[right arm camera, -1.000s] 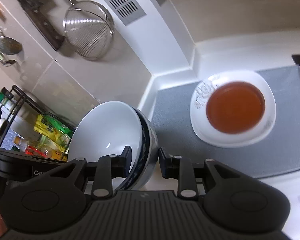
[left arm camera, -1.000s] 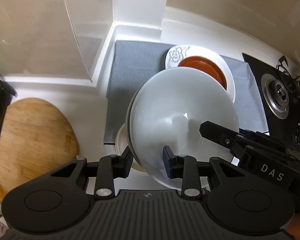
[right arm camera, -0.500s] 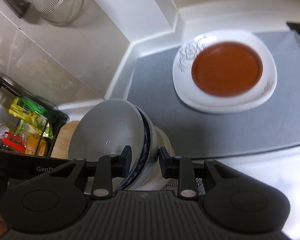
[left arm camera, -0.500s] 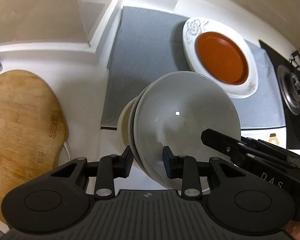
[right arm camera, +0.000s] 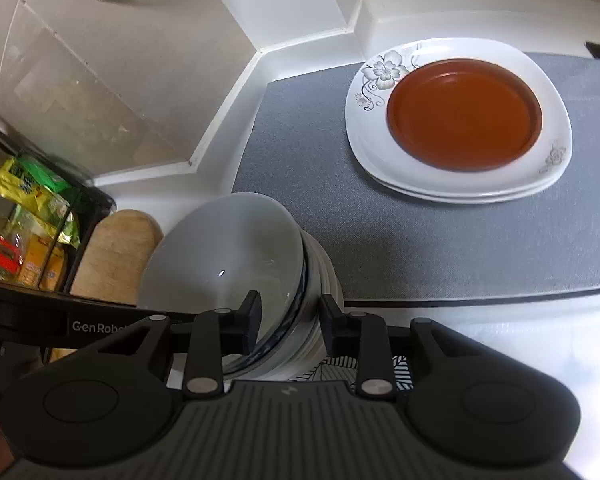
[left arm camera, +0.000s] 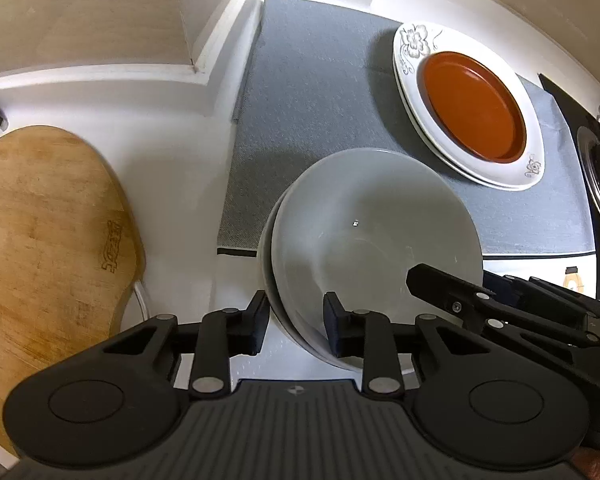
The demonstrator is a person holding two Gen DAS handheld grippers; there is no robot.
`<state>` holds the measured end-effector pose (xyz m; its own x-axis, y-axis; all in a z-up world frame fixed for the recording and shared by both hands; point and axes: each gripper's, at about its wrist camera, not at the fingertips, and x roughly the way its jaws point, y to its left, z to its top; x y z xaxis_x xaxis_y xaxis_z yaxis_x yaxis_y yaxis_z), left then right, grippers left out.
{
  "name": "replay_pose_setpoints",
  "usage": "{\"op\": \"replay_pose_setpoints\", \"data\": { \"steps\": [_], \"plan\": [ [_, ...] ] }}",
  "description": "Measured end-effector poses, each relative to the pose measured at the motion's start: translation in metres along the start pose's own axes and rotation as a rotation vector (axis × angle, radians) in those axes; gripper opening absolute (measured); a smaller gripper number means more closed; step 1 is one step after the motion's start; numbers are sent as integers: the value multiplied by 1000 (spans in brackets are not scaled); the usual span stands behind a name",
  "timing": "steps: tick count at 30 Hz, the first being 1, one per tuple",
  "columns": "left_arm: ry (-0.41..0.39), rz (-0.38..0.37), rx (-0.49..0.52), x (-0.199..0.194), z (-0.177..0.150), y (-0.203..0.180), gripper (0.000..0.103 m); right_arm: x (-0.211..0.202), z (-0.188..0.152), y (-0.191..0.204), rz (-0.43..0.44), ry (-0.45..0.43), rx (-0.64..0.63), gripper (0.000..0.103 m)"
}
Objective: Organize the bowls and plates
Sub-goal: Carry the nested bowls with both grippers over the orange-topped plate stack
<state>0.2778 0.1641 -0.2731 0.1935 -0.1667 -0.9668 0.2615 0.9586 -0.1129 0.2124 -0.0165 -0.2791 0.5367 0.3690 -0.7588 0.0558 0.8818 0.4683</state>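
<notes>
Left wrist view: both grippers straddle the rim of stacked white bowls [left arm camera: 374, 224] at the grey mat's [left arm camera: 320, 92] near edge.
Left gripper [left arm camera: 294, 320] and right gripper [right arm camera: 288, 322] each stand partly open, fingers either side of the rim, apparently not touching it. Beyond the bowls, on the mat, a brown plate [right arm camera: 464, 112] lies on floral white plates [right arm camera: 556, 160]; a wooden cutting board [left arm camera: 48, 240] lies left of them on the white surface [left arm camera: 172, 132].
</notes>
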Motion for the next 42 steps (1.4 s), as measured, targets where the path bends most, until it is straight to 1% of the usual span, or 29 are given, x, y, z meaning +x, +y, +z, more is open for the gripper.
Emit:
{"op": "replay_pose_setpoints", "data": {
  "steps": [3,6,9,11,13,14,17,19,20,24,26,28,30,32,33,36,39,42],
  "plan": [
    [-21,0,-2,-2,-3,1,31,-1,1,1,-7,8,-30,36],
    [-52,18,19,-7,-5,-2,30,-4,2,1,-1,6,-50,38],
    [-114,39,46,-20,-5,-5,30,-16,2,0,5,-13,-81,39],
    [-159,43,70,-31,-5,-6,30,-27,2,-1,-11,-31,-114,43],
    [-178,36,76,-36,-3,-6,30,-35,3,-5,-4,-34,-122,50],
    [-181,34,75,-37,-1,-5,30,-37,3,-8,9,-29,-113,50],
    [-159,35,72,-30,3,-1,30,-38,6,-21,37,-13,-62,53],
    [-133,57,52,-20,5,4,30,-38,6,-26,37,-13,-39,62],
    [-117,56,41,-15,5,6,31,-37,7,-29,41,-7,-23,63],
    [-87,-7,-28,-5,4,16,31,-26,7,-43,136,36,83,64],
    [-68,-35,-62,0,3,20,32,-16,6,-50,163,65,134,68],
    [-48,-52,-92,6,3,24,36,-6,6,-55,197,92,174,70],
    [-18,-87,-123,15,3,28,48,2,6,-58,231,109,194,70],
    [15,-147,-151,25,4,30,56,8,10,-57,236,129,195,70],
    [26,-165,-163,28,5,30,59,11,11,-57,238,141,206,70],
    [19,-180,-164,32,8,31,61,20,12,-63,283,185,259,70],
    [32,-206,-171,35,6,35,61,25,13,-65,267,214,266,70],
    [31,-224,-166,36,6,41,61,24,15,-67,265,218,270,70]
  ]
}}
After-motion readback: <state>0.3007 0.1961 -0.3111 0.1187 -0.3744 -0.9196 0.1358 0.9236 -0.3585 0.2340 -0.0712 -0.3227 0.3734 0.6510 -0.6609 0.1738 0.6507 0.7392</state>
